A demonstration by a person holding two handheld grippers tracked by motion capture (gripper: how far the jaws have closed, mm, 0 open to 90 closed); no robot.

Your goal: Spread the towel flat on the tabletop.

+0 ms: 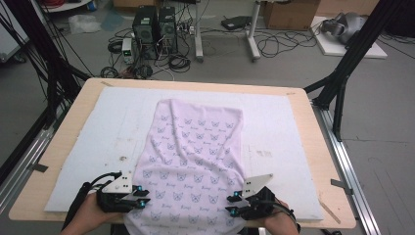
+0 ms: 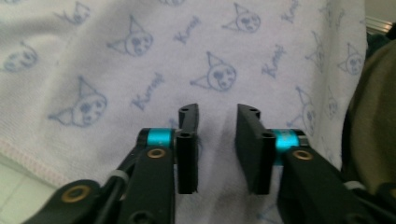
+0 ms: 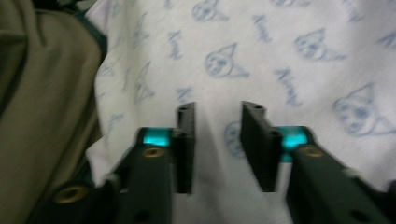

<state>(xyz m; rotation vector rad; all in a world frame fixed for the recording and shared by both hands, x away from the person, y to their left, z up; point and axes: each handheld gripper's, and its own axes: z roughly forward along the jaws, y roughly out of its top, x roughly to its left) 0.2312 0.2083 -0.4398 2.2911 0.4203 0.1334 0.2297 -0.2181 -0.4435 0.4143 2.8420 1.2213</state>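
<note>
Left claw spread over patterned towel, right claw spread likewise, white mat

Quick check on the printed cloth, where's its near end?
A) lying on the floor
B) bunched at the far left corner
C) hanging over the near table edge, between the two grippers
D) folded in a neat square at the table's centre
C: the cloth runs down the white mat and drapes over the near edge, with the left gripper and right gripper at its two sides.
</note>
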